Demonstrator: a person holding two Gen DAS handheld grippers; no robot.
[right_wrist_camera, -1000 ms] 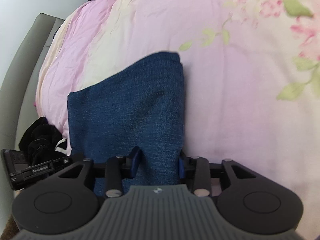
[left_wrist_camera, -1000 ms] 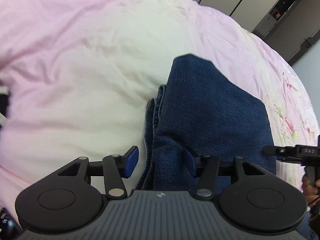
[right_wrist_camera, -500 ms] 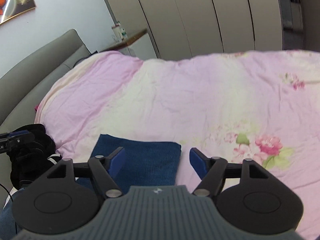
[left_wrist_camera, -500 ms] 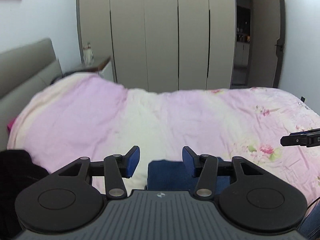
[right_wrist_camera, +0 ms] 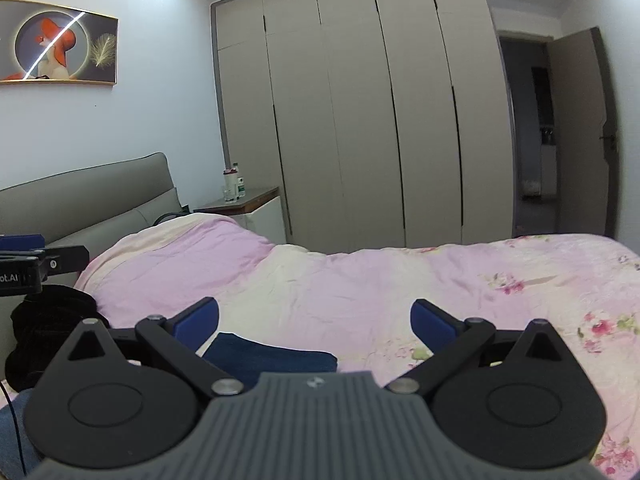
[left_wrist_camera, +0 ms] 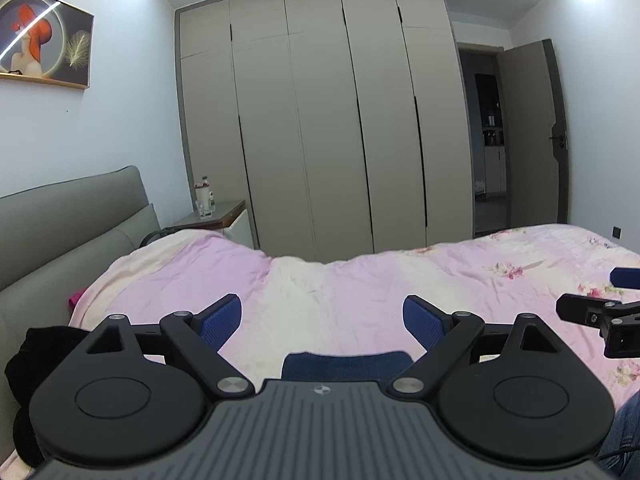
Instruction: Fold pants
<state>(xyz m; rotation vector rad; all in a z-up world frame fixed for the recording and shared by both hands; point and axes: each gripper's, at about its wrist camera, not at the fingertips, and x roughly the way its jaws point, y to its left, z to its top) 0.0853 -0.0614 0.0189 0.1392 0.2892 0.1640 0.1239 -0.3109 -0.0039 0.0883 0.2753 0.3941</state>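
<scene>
The folded dark blue denim pants (left_wrist_camera: 346, 365) lie flat on the pink bed cover, mostly hidden behind my gripper bodies; they also show in the right wrist view (right_wrist_camera: 272, 358). My left gripper (left_wrist_camera: 322, 320) is open and empty, raised above and behind the pants. My right gripper (right_wrist_camera: 315, 322) is open and empty, likewise lifted clear of them. The right gripper's tip shows at the right edge of the left wrist view (left_wrist_camera: 600, 312), and the left gripper's tip shows at the left edge of the right wrist view (right_wrist_camera: 36, 264).
The pink floral bed cover (left_wrist_camera: 360, 288) spreads ahead. A black garment (right_wrist_camera: 48, 328) lies at the left by the grey headboard (left_wrist_camera: 68, 216). A bedside table with bottles (right_wrist_camera: 244, 204), beige wardrobe doors (left_wrist_camera: 340, 120) and an open doorway (left_wrist_camera: 492, 148) stand behind.
Both grippers let go of the pants, opened wide and lifted away, tilting up from looking down at the bed to looking level across the room.
</scene>
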